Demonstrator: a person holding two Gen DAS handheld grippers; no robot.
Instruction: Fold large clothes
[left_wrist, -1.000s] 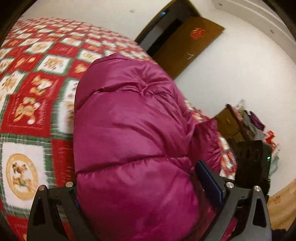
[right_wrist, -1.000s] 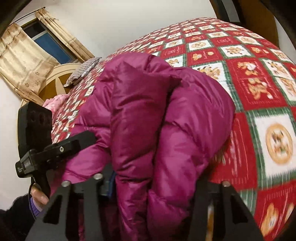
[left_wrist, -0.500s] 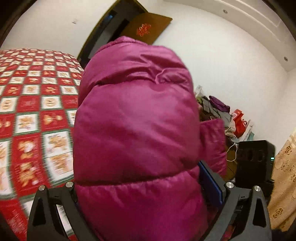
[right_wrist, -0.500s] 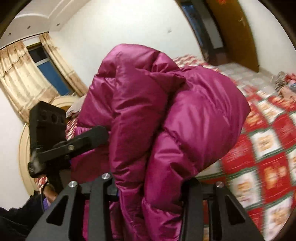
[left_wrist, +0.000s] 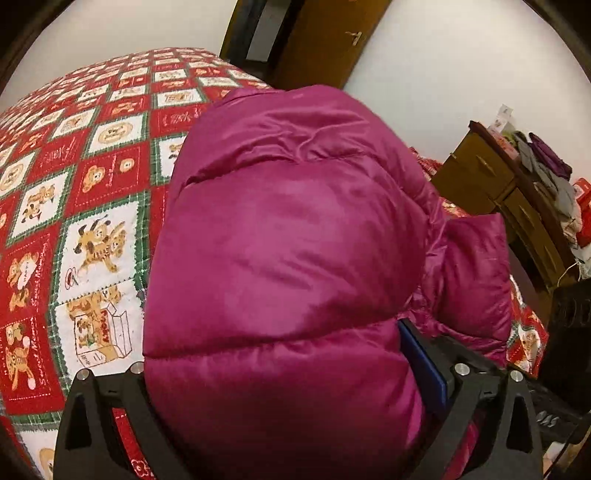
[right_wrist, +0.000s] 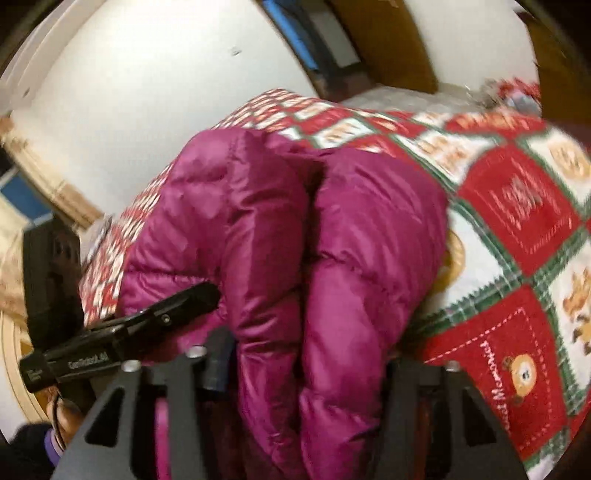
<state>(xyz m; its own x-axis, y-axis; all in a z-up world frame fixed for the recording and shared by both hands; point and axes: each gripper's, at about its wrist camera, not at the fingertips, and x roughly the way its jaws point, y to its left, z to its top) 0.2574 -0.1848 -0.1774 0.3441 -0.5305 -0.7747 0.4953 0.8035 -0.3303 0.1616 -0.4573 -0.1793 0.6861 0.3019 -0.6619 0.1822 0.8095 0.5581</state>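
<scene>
A magenta puffer jacket (left_wrist: 288, 258) fills the left wrist view, bunched thick between the fingers of my left gripper (left_wrist: 280, 380), which is shut on it and holds it over the bed. In the right wrist view the same jacket (right_wrist: 295, 266) hangs in two padded folds between the fingers of my right gripper (right_wrist: 306, 369), which is shut on it. The left gripper (right_wrist: 122, 332) shows at the left of the right wrist view, its finger pressed into the jacket. The fingertips of both grippers are hidden by fabric.
A bed with a red, white and green patchwork quilt (left_wrist: 74, 184) lies under the jacket; it also shows in the right wrist view (right_wrist: 517, 229). A brown door (left_wrist: 317, 40) stands behind it. A wooden cabinet (left_wrist: 509, 199) piled with clutter stands at right.
Both grippers have swung down with the jacket: it was raised against the wall and door half a second ago, and now hangs lower over the quilt. Both grips have held.
</scene>
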